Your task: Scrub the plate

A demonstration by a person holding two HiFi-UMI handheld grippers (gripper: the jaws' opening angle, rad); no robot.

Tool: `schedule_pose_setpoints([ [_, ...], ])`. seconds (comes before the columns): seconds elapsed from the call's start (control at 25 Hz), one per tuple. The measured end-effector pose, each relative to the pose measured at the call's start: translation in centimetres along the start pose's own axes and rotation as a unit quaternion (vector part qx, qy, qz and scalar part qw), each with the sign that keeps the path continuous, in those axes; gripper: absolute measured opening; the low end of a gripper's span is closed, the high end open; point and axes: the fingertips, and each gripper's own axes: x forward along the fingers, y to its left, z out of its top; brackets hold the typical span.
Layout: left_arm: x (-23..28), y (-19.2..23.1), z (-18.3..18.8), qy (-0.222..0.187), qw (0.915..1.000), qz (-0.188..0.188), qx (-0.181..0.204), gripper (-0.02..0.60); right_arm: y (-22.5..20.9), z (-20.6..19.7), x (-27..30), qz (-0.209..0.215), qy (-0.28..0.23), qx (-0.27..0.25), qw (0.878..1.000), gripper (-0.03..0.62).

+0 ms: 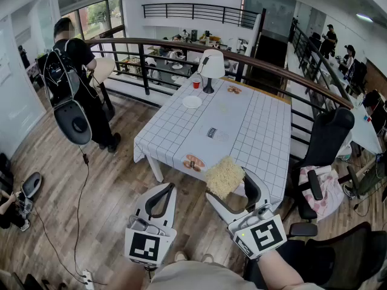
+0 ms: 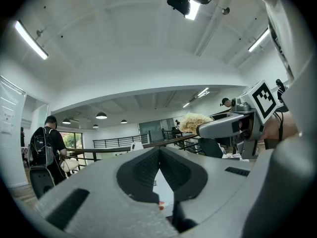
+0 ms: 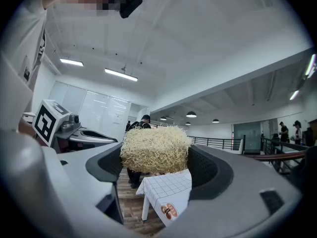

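The table [image 1: 242, 125], under a checked cloth, stands ahead of both tools and below them, not yet within reach. On it, far ahead of the left tool and near a lamp [image 1: 211, 65], lies a white plate [image 1: 192, 101]. It is most likely the one to scrub, though what looks like a small patterned dish [image 1: 194, 162] sits at the near edge, just ahead of the right tool. The right tool [image 1: 228, 185] is clamped on a straw-coloured scrubber [image 3: 156, 149], which fills the gap between its jaws and sticks out past their tips. The left tool [image 2: 159, 157] has its jaws pressed together with nothing between them.

The step in hand, as I judge it, is the approach. To do it well, step in until the plate lies directly under the right tool, hold the clamp firm, and bring the scrubber's protruding face down flat. The left tool should open and pin the rim — a light plate on cloth will probably slide under the strokes.
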Motion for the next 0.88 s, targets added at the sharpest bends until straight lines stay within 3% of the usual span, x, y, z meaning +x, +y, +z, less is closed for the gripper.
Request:
schedule_pose_setpoints([
  [0.88, -0.4, 1.7, -0.5, 0.006, 1.0, 0.003, -0.004, 0.011, 0.5, -0.6, 1.0, -0.008, 0.013, 0.016, 1.0, 0.397],
])
